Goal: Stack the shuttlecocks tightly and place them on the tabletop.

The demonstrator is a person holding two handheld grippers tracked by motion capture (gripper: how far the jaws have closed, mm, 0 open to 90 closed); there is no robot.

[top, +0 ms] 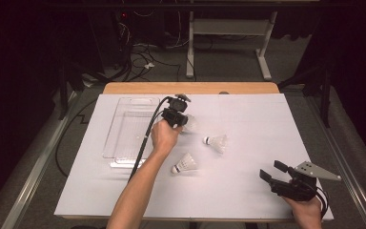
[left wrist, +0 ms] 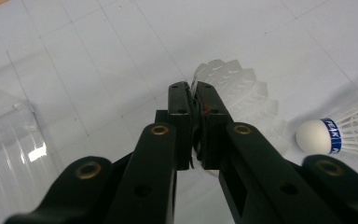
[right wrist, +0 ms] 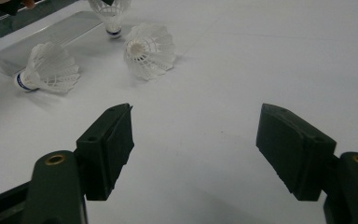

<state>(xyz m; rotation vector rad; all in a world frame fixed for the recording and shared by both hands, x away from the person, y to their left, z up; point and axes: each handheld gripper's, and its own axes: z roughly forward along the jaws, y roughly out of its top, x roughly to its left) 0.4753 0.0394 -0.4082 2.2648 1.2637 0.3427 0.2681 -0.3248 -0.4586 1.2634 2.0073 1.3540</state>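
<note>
Lab or test room, dark surroundings, desk covered in white sheeting, loose black cables tangled on grey carpet behind it, bare metal table frame beyond, metal rails flanking the desk

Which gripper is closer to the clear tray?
Left. The left gripper hangs just beside the tray, at its right edge, shut on a shuttlecock. The right gripper is open, far off at the table's near right corner.
</note>
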